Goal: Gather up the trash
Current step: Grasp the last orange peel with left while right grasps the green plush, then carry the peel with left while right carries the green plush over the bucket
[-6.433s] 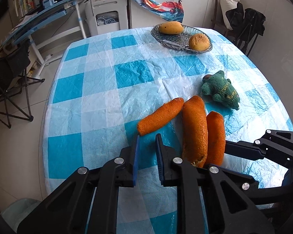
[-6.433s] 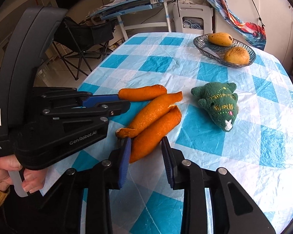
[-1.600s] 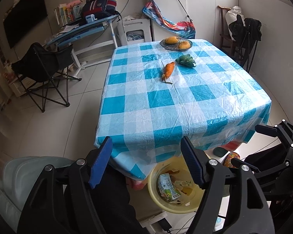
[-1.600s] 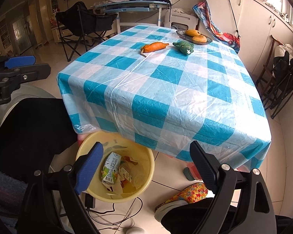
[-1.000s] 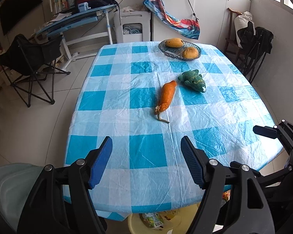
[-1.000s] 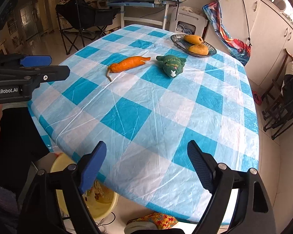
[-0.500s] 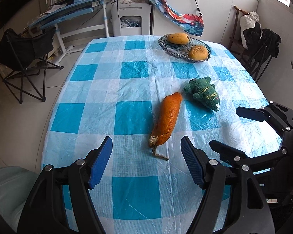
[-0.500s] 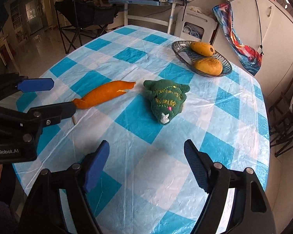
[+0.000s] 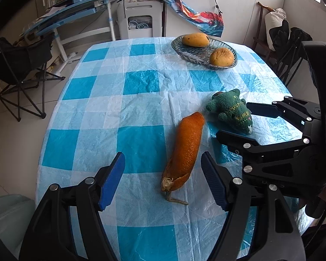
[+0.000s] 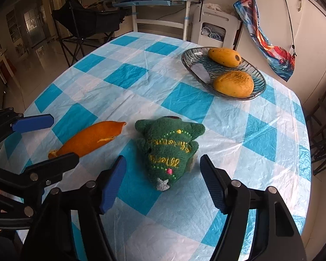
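— nearest first?
— left gripper (image 9: 163,181) spread wide, nothing between the blue pads (image 9: 111,183), hovering low over the near end of the peel (image 9: 185,152). right gripper (image 10: 163,183) spread wide too, empty, with the toy's (image 10: 168,150) nose end between its pads.
— peel's lie?
— flat on the checked cloth (image 9: 123,113), long axis running from close by the left gripper away and slightly right. frayed stem end with a stringy tail toward the left gripper, pointed tip aimed at the toy. orange skin up.
— and from the right wrist?
— same peel (image 10: 91,138) lying left of the toy, tip just short of the toy's shoulder, touching or not cannot be told. stem end hidden behind the left gripper's near finger (image 10: 54,167).
— in the way?
— green plush toy (image 9: 231,111) just beside the peel's far tip, yellow stitched lettering on its back. right gripper (image 9: 247,126) crowding in from the right, lower finger close beside the peel's middle.
— further back?
— glass dish (image 9: 180,49) near the far edge with two mangoes (image 9: 195,39), well apart from the peel. beyond the table, white cabinet (image 9: 141,20), slanted desk (image 9: 69,13), folding chair (image 9: 17,65) at left.
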`<state>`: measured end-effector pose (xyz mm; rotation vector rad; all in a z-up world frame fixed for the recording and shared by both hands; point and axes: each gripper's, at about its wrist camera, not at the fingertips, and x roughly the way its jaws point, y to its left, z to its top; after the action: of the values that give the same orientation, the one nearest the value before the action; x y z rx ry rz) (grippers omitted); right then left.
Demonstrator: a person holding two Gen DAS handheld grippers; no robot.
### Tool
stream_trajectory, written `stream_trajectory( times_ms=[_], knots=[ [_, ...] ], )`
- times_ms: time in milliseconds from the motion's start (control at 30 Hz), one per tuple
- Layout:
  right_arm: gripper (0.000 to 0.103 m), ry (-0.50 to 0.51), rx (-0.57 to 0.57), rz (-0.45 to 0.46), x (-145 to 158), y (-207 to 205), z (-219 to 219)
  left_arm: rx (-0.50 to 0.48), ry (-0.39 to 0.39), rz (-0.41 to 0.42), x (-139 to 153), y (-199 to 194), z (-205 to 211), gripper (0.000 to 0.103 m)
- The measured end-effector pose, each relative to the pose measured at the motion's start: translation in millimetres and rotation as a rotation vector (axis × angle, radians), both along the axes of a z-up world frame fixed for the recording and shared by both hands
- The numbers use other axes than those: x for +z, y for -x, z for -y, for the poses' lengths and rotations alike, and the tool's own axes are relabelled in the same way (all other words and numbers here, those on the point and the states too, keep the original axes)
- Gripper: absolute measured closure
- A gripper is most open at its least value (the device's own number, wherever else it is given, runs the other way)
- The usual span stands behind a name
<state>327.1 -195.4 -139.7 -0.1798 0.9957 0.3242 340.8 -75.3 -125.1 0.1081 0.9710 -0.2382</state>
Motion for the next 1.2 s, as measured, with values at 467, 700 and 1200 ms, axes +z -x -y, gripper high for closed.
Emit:
stream_trajectory(
  times_ms=[467, 700, 1200],
  knots=[
    [0.067, -0.050, 0.016, -0.011, 4, 11, 3, -0.072, 0.004, -0.017, -7, -2, 18, 0.083],
    [0.067, -0.070, 0.029, -0.006, 18, 46, -5, -0.052, 0.016, -0.011, 7, 27, 0, 0.086],
    [0.067, -0.176, -0.027, 0.029, 33, 154, -19, -0.004, 0.016, 0.019, 35, 113, -41, 0.086]
  ],
)
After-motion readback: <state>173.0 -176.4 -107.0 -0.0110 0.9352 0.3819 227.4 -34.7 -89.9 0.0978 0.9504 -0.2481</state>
